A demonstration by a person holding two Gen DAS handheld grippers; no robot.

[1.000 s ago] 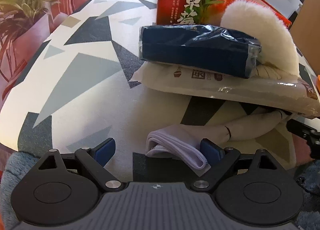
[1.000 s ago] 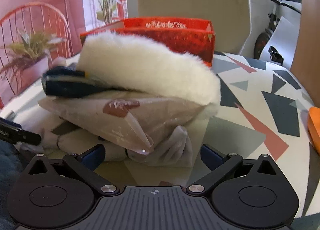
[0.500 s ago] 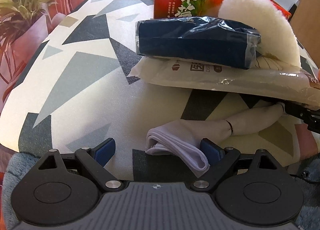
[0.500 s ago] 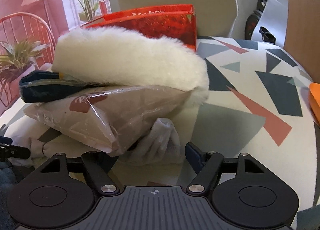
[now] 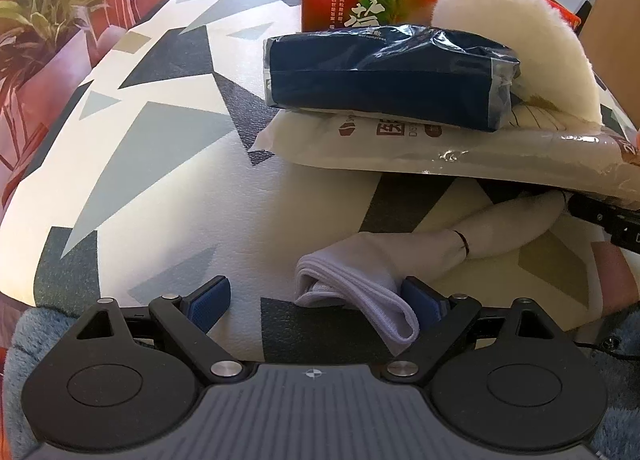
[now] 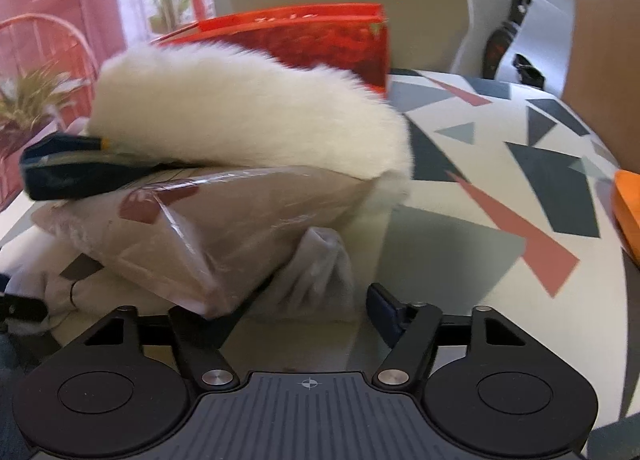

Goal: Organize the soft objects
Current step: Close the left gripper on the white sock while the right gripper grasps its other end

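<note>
My right hand-held gripper (image 6: 304, 300) is closing on the toe of the sock (image 6: 316, 272) under the pillow pack (image 6: 208, 228) on the bench (image 6: 500, 188), its pads not yet pressing; my left hand-held gripper (image 5: 316, 296) stands open around the cuff. I judge this the grasping step; next I must pinch both ends and draw the sock clear without toppling the stack. Since a second ago the right jaws have narrowed and nosed in lower; the left has stayed put.
</note>
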